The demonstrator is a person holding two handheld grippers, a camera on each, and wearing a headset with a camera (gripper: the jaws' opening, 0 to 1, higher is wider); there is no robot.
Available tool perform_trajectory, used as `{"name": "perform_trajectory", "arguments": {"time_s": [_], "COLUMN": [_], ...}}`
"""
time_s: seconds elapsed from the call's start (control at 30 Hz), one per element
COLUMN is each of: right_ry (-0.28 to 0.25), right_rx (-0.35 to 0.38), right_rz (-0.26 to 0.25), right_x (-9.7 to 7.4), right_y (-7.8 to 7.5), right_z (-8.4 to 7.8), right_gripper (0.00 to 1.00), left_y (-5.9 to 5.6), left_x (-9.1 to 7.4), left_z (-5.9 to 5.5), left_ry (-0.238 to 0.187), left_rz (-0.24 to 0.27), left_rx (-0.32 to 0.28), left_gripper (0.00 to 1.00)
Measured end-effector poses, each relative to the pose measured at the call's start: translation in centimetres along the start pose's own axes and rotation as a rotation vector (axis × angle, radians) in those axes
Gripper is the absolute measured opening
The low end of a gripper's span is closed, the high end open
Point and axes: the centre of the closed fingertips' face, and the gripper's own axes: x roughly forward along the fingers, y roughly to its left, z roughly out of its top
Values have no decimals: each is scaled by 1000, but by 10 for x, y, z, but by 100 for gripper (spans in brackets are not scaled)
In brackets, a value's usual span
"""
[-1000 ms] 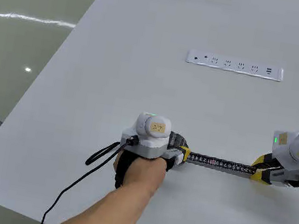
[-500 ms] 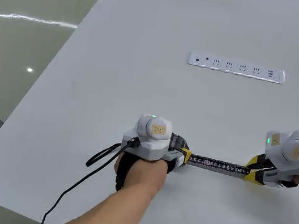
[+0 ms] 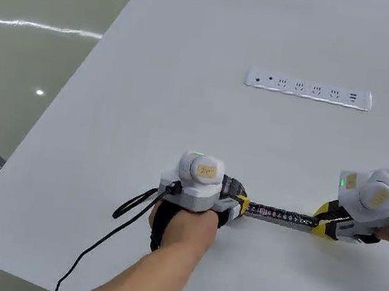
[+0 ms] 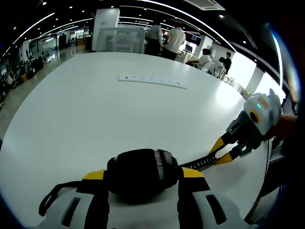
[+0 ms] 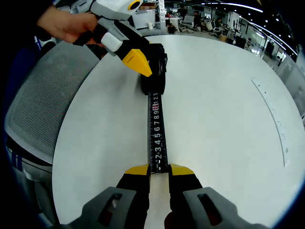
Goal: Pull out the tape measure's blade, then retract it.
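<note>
A black tape measure case (image 3: 232,191) (image 4: 142,169) (image 5: 154,64) rests on the white table, and my left gripper (image 3: 234,201) (image 4: 142,174) is shut on it. Its dark numbered blade (image 3: 280,215) (image 4: 200,162) (image 5: 156,133) runs out flat to the right along the table. My right gripper (image 3: 322,221) (image 5: 157,170) (image 4: 220,152) is shut on the blade's free end, pinching it between yellow-tipped jaws.
A white power strip (image 3: 309,89) (image 4: 152,81) (image 5: 274,117) lies further back on the table (image 3: 191,78). A black cable (image 3: 109,228) trails from my left gripper toward the near table edge. A grey mesh chair (image 5: 47,95) stands beside the table. People stand at the far end (image 4: 167,38).
My right gripper has moved left toward the case with the blade end in it, so the exposed blade is shorter. The left gripper has kept its hold on the case.
</note>
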Motion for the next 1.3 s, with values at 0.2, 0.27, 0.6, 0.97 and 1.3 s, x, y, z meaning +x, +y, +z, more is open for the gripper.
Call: {"name": "perform_trajectory", "arguments": {"time_s": [0.2, 0.27, 0.6, 0.97, 1.3], "right_ry": [-4, -6, -10, -4, -2], "right_rx": [-8, -11, -20, -30, -26], "right_rz": [6, 8, 16, 24, 19], "right_x": [3, 4, 9, 12, 13], "right_y": [0, 0, 2, 0, -2], "right_z": [3, 5, 12, 15, 15], "right_gripper": [10, 10, 10, 10, 10], "left_y": [0, 0, 0, 0, 4], "left_x": [0, -1, 0, 1, 9], "left_z": [0, -1, -1, 0, -1], "left_ry": [1, 1, 2, 12, 20], "left_rz": [0, 0, -1, -9, 10], "left_rx": [0, 0, -2, -12, -57], "left_gripper": [54, 54, 54, 56, 58]}}
